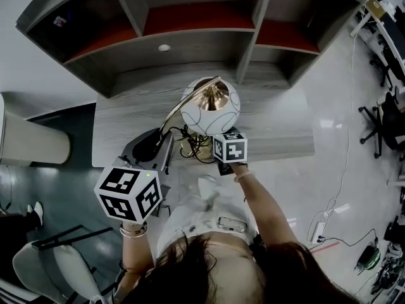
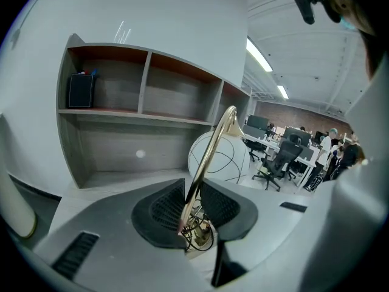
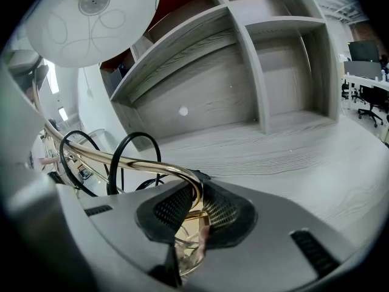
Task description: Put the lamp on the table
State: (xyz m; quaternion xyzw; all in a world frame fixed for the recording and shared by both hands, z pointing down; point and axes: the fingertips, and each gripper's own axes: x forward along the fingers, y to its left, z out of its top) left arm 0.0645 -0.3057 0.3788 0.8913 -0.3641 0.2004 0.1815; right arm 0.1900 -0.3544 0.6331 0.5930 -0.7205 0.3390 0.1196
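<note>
The lamp has a white globe shade (image 1: 211,105) with thin dark line patterns and a curved brass arm (image 1: 175,111). I hold it above the front edge of the grey wooden table (image 1: 278,122). My left gripper (image 1: 166,145) is shut on the brass arm (image 2: 209,157), low near the base. My right gripper (image 1: 212,149) is shut on the lower bend of the brass arm (image 3: 146,162), with black cable loops (image 3: 130,157) beside it. In the right gripper view the globe shade (image 3: 97,14) hangs at the top left.
A grey shelf unit (image 1: 202,24) with open compartments stands on the back of the table. A small dark box (image 2: 80,90) sits in its upper left compartment. Office chairs (image 1: 386,116) and floor cables (image 1: 329,220) lie to the right. A white cushion (image 1: 31,138) is left.
</note>
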